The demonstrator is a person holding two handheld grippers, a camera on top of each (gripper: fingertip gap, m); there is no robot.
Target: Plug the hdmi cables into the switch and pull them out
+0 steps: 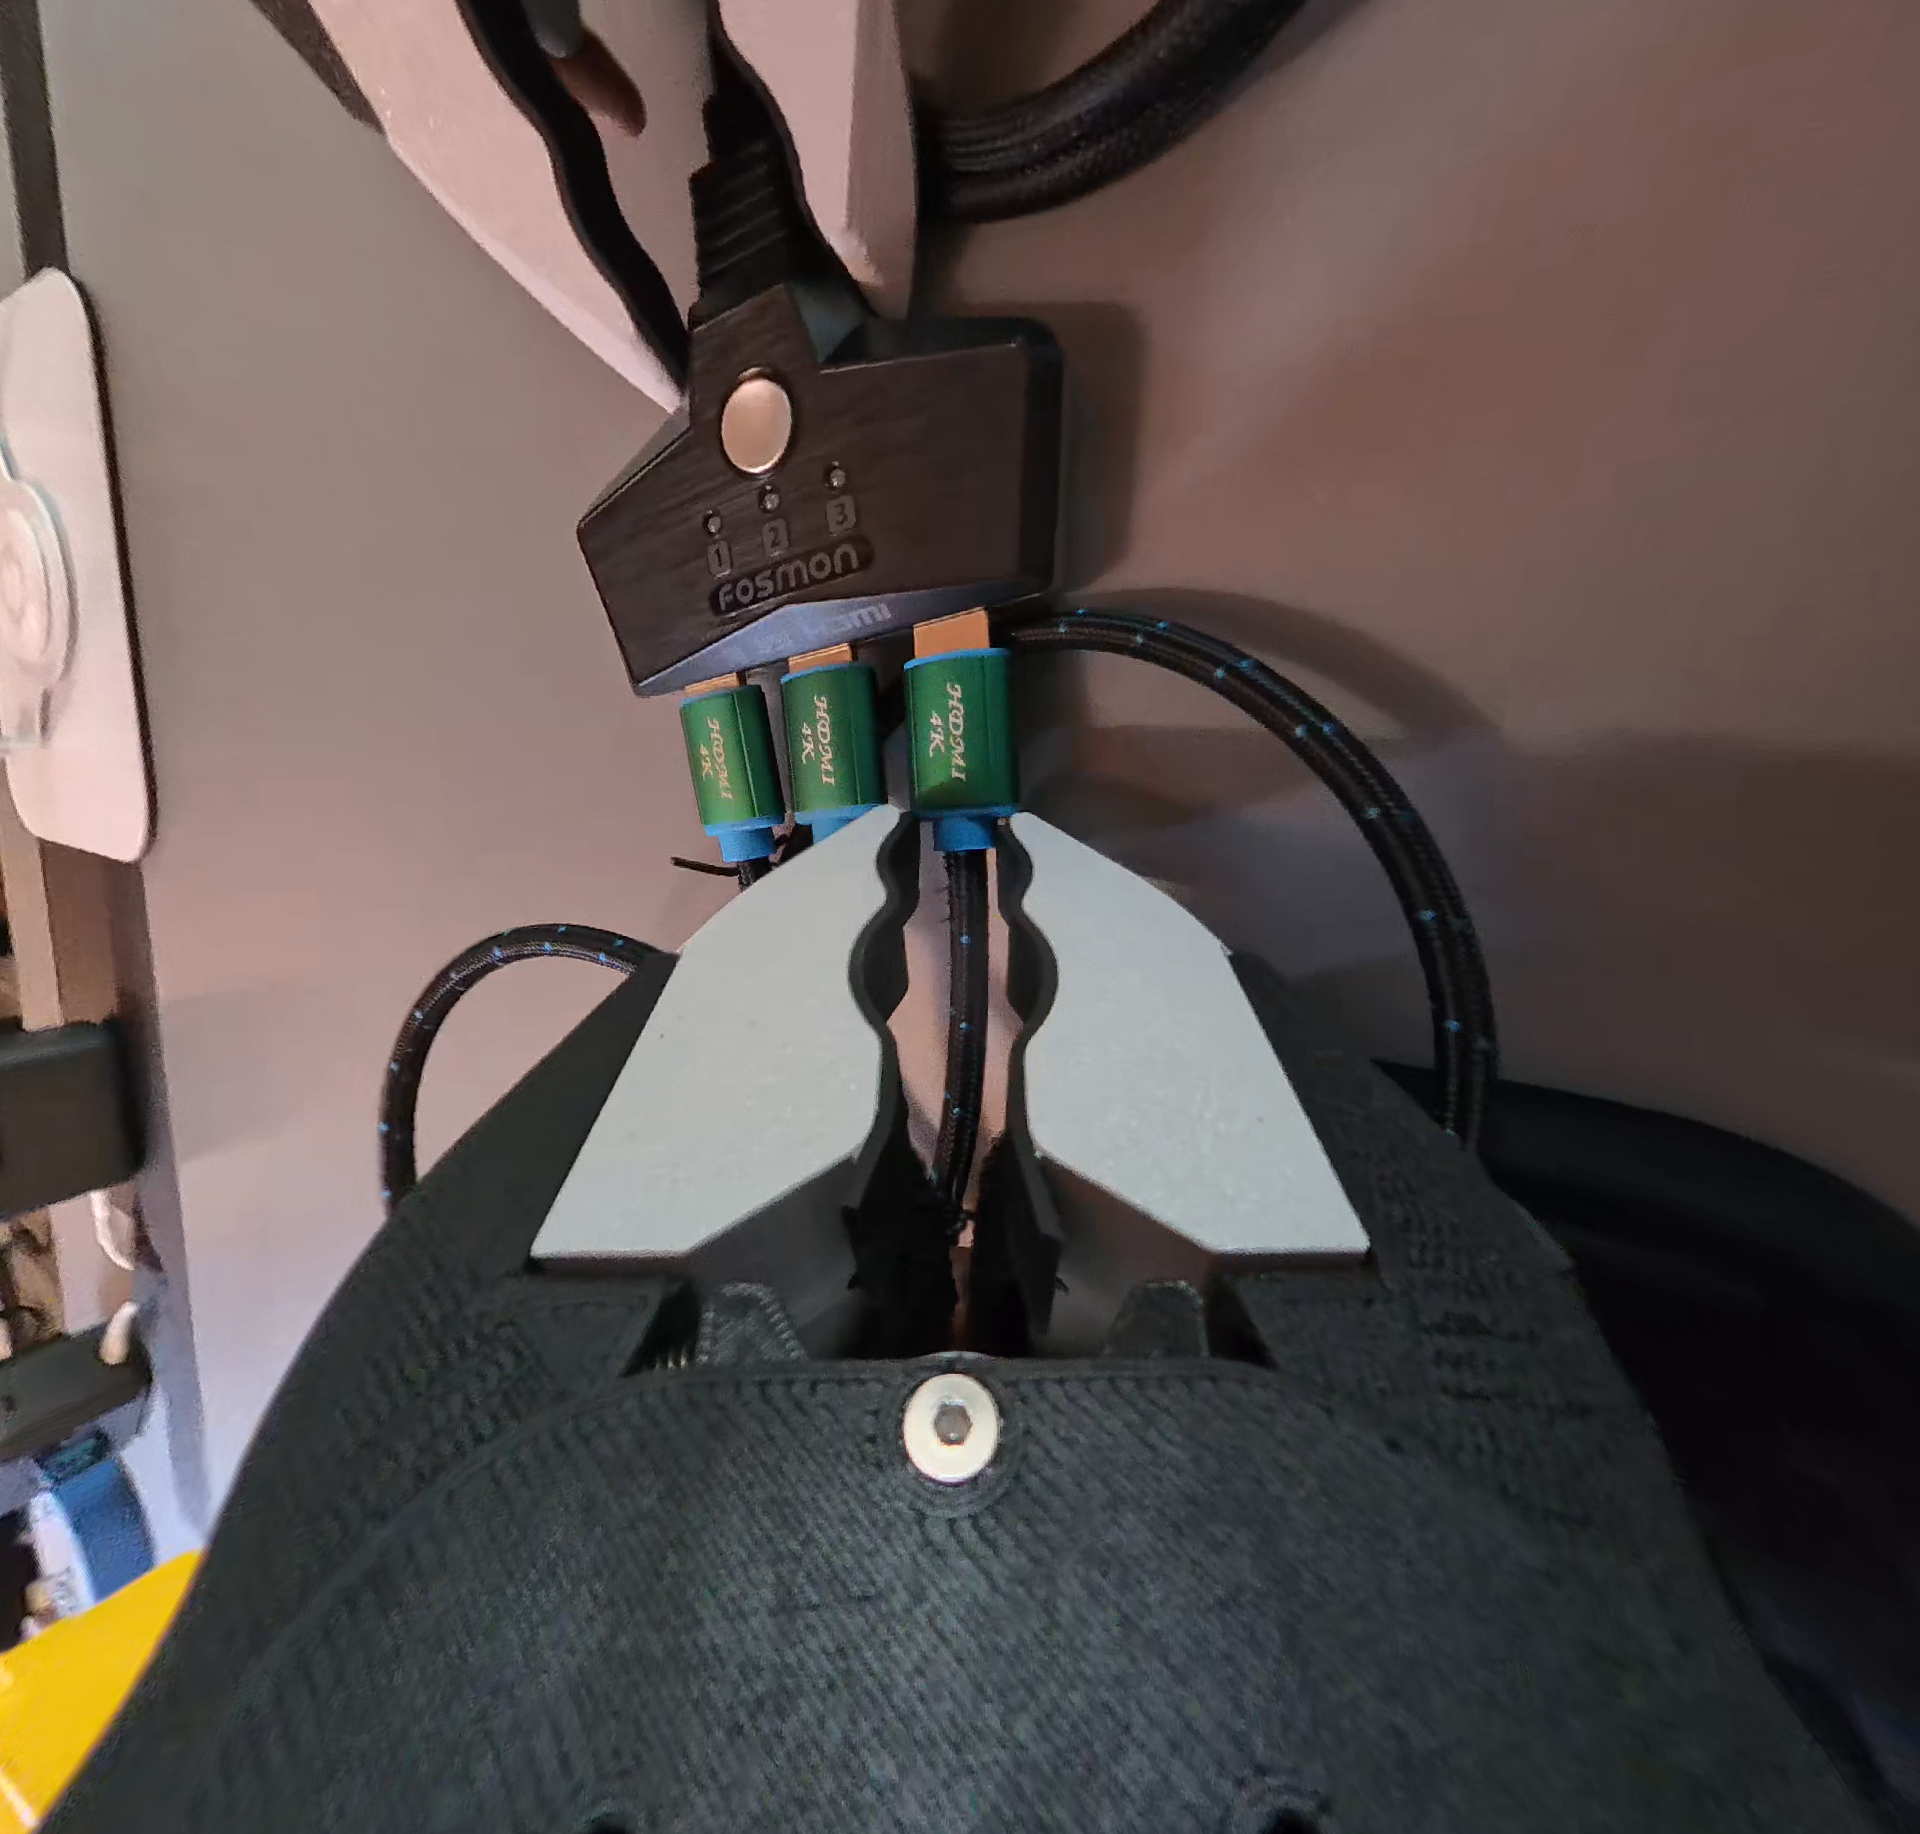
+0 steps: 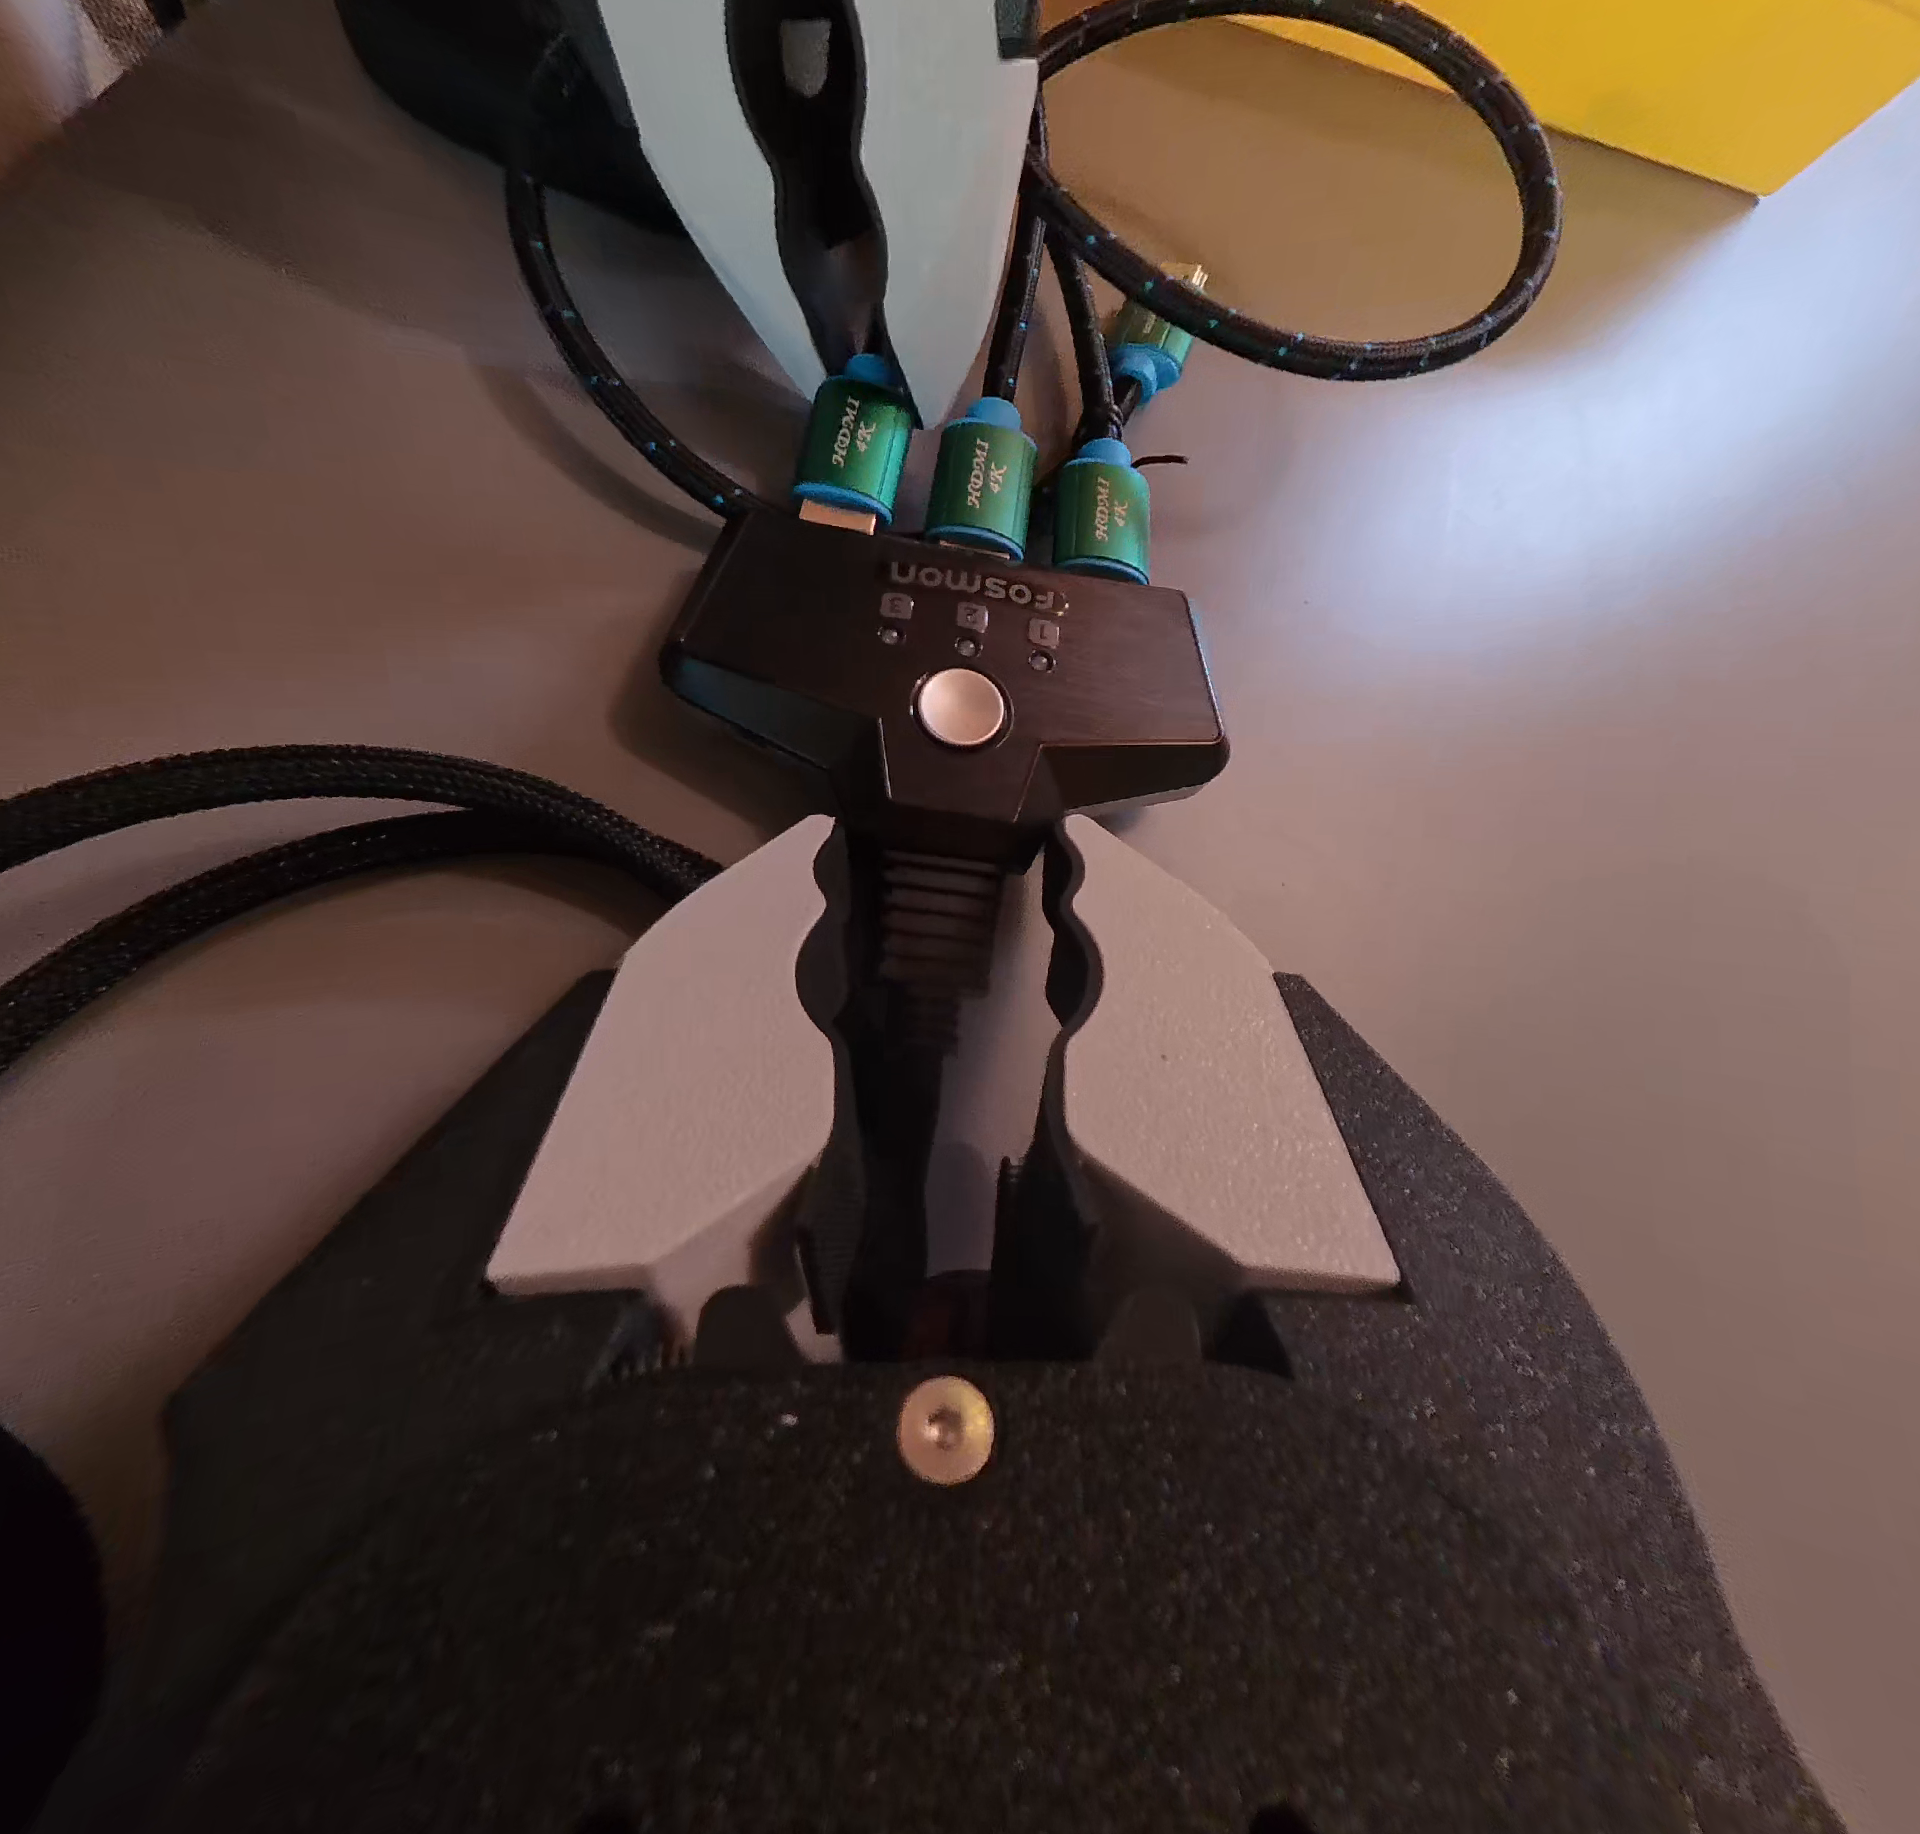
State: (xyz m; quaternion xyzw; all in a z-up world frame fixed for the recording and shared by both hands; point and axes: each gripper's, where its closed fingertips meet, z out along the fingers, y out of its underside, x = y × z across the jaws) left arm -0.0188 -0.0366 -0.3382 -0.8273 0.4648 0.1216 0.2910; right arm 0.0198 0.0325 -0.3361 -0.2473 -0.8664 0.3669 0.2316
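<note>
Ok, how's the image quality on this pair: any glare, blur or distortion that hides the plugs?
Left wrist view: even, dim light, soft shadows beside the switch; edges bend and smear from the wide lens, plugs sharp. Right wrist view: a bright glare patch on the table right of the switch, corners soft, a yellow box blurred at the top; plugs readable.

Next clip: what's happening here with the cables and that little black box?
The right gripper is clamped on the ribbed cable neck of the black three-port HDMI switch, steadying it on the grey table. The left gripper straddles the braided cable just behind the outer green HDMI plug, which sits partly out of its port, more gold showing. The other two green plugs sit deeper.
</note>
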